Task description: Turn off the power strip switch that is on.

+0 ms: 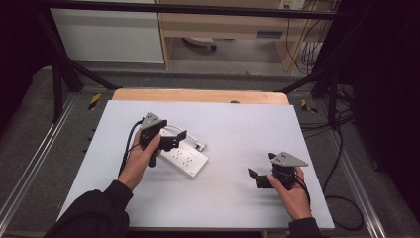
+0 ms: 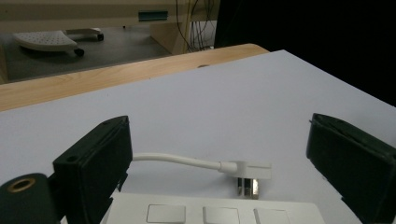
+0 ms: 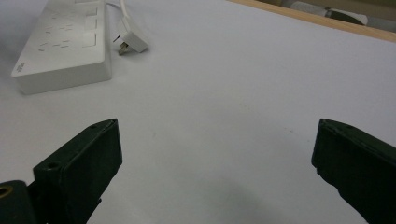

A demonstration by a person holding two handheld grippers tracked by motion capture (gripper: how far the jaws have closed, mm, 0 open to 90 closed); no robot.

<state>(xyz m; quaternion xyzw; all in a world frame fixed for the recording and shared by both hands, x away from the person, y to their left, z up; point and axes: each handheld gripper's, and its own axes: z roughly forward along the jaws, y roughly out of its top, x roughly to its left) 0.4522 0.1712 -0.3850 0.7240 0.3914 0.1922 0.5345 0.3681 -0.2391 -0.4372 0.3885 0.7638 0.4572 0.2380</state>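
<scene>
High view, item one: white plastic power strip (image 1: 184, 159), a flat rectangular block with rounded edges and a matte face, lying aslant on the pale sheet (image 1: 233, 198) that covers the table, left of centre. A white round cord runs from its far end to a flat angled plug (image 1: 199, 146), which lies on the sheet just beside the strip; the left gripper view shows the plug's metal pins (image 2: 247, 186) and three square rocker switches (image 2: 166, 213) on the strip's near end.

Item two: left gripper (image 1: 174, 138), black, boxy, with a grey three-cornered plate on top. Held by a hand in a dark sleeve, it hangs over the strip's far end, pointing right; the jaws stand wide apart with nothing gripped.

Item three: right gripper (image 1: 259, 174), same make. Held low over bare sheet near the front right, well apart from the strip, pointing left; the jaws stand spread and empty.

Item four: bare wooden table edge (image 1: 198, 95), exposed beyond the sheet.

Markings: small grey lettering at the strip's near corner (image 3: 19, 68) in the right gripper view, possibly a brand mark, too small to read.
</scene>
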